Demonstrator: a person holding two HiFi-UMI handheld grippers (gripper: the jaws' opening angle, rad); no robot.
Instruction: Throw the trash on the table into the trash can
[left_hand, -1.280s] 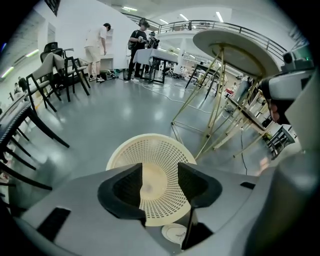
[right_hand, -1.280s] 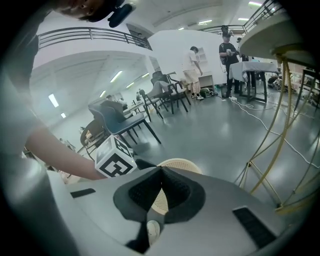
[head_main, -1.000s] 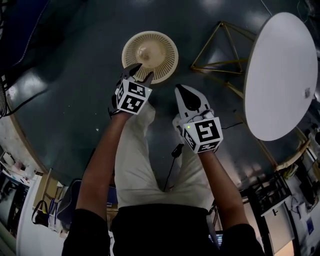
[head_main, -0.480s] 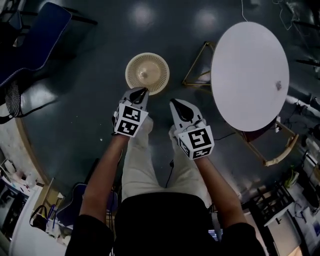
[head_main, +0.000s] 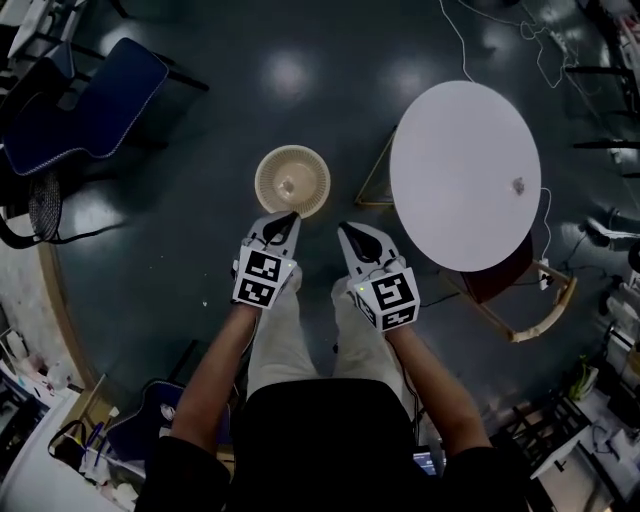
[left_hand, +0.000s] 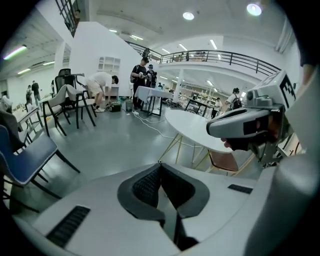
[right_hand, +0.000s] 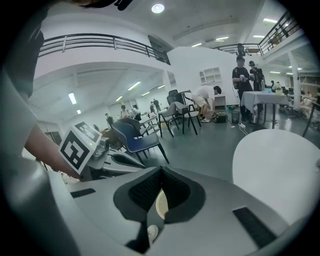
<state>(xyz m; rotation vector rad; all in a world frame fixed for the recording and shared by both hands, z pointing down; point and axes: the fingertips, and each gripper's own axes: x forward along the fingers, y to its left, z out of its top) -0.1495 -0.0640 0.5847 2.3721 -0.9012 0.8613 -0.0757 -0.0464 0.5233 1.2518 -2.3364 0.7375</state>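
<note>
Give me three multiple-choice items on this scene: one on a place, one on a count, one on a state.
1. The trash can sits, relative to the white table: A on it; B on the floor, left of it in the head view; C under it.
2. Pieces of trash on the table: A none; B one; C three.
3. The right gripper is: A wide open; B shut on a cup; C shut and empty.
B: it stands on the dark floor beside the table. B: one small piece lies near its right edge. C: its jaws meet, nothing between.
</note>
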